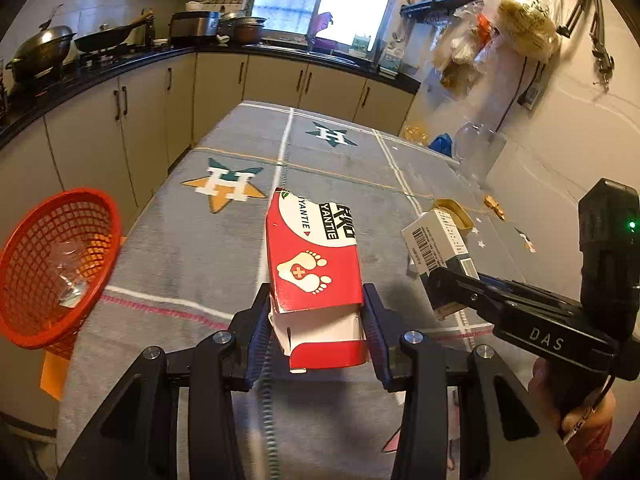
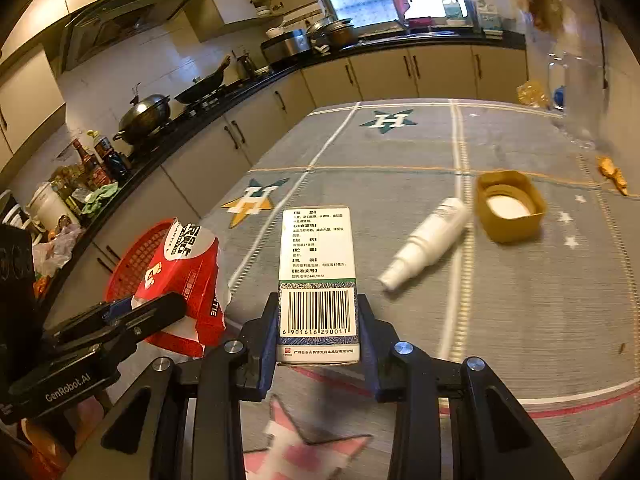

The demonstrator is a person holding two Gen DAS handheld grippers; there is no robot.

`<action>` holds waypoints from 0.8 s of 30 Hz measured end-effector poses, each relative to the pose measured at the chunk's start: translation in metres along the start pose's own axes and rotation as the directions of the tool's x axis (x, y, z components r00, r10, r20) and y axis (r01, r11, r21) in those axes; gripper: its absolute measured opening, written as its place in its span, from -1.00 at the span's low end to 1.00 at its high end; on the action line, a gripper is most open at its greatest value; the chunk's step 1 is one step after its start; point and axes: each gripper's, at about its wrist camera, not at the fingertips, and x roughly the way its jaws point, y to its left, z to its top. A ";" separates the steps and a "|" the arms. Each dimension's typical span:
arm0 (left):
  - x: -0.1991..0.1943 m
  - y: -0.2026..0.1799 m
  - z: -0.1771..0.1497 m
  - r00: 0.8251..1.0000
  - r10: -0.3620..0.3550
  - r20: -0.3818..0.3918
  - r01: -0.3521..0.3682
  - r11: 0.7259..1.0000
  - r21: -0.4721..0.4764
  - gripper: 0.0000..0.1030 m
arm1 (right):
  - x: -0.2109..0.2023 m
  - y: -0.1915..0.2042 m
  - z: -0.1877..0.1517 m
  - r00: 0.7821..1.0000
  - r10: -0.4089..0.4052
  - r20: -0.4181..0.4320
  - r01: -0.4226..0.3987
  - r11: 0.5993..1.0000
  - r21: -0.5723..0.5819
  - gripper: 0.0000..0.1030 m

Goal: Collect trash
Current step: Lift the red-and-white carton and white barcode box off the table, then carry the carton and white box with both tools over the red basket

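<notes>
My left gripper (image 1: 316,316) is shut on a red and white carton (image 1: 314,256) with footprint marks, held above the grey cloth table (image 1: 200,248). My right gripper (image 2: 318,328) is shut on a white medicine box (image 2: 318,280) with a barcode. Each shows in the other's view: the red carton (image 2: 188,276) at the left, the white box (image 1: 438,246) at the right. A red mesh basket (image 1: 52,264) with crumpled clear wrap inside sits off the table's left edge, also seen in the right wrist view (image 2: 136,264). A white spray bottle (image 2: 428,240) lies on the table.
A yellow cap (image 2: 510,206) lies upturned beside the spray bottle. An orange wrapper (image 2: 612,176) lies at the far right. A clear plastic bottle (image 1: 476,148) stands by the wall. Kitchen counters with pots (image 1: 44,52) run along the left and back.
</notes>
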 end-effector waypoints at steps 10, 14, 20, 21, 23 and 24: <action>-0.011 0.018 -0.005 1.000 -0.007 0.020 0.007 1.000 -0.027 -0.20 | 0.014 0.018 0.000 0.999 0.005 -0.034 -0.005 1.000 -0.008 -0.27; -0.014 0.019 -0.005 1.000 -0.011 0.022 0.012 1.000 -0.025 -0.19 | 0.012 0.021 0.001 1.000 0.000 -0.029 0.000 1.000 -0.015 -0.27; -0.020 0.020 -0.005 1.000 -0.002 0.027 0.003 0.999 -0.032 -0.19 | 0.015 0.026 0.002 0.999 0.012 -0.034 -0.013 1.000 -0.019 -0.27; -0.020 0.020 -0.006 1.000 -0.001 0.029 0.002 0.999 -0.034 -0.19 | 0.015 0.027 0.002 0.999 0.013 -0.035 -0.014 1.000 -0.020 -0.27; -0.021 0.019 -0.005 1.000 0.000 0.030 0.002 0.999 -0.036 -0.19 | 0.015 0.027 0.001 0.999 0.016 -0.037 -0.016 1.000 -0.023 -0.27; -0.021 0.019 -0.005 1.000 0.001 0.031 0.000 0.999 -0.037 -0.19 | 0.014 0.027 0.001 0.999 0.014 -0.037 -0.015 1.000 -0.025 -0.26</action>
